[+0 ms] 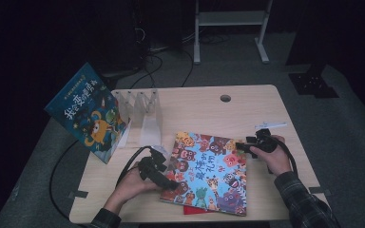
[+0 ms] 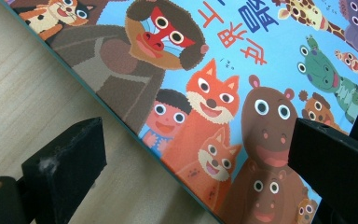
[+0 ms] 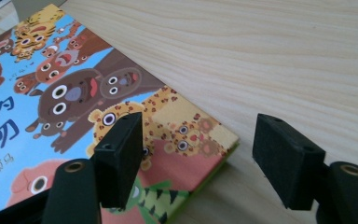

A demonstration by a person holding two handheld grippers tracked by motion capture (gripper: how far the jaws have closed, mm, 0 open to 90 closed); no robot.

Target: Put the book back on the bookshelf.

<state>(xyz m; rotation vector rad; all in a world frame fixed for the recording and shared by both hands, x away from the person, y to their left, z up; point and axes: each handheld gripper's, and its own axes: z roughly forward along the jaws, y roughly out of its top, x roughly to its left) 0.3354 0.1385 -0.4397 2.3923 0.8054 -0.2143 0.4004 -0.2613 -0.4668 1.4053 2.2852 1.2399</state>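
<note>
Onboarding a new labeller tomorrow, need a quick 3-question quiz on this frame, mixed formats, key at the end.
1. True or false: the right gripper is clamped on the corner of the flat-lying animal-cover picture book.
2. Multiple choice: the dark blue picture book with an orange monster on its cover is
A. lying flat on the light wooden table
B. leaning tilted against the clear plastic slotted book rack
C. held in the left gripper
3. Fill in: a ___ sheet or book peeks out from under the near edge of the animal-cover picture book.

Key: 1 false, its jaws stand open, one over the cover and one over bare table. 2 B. 3 red.
</note>
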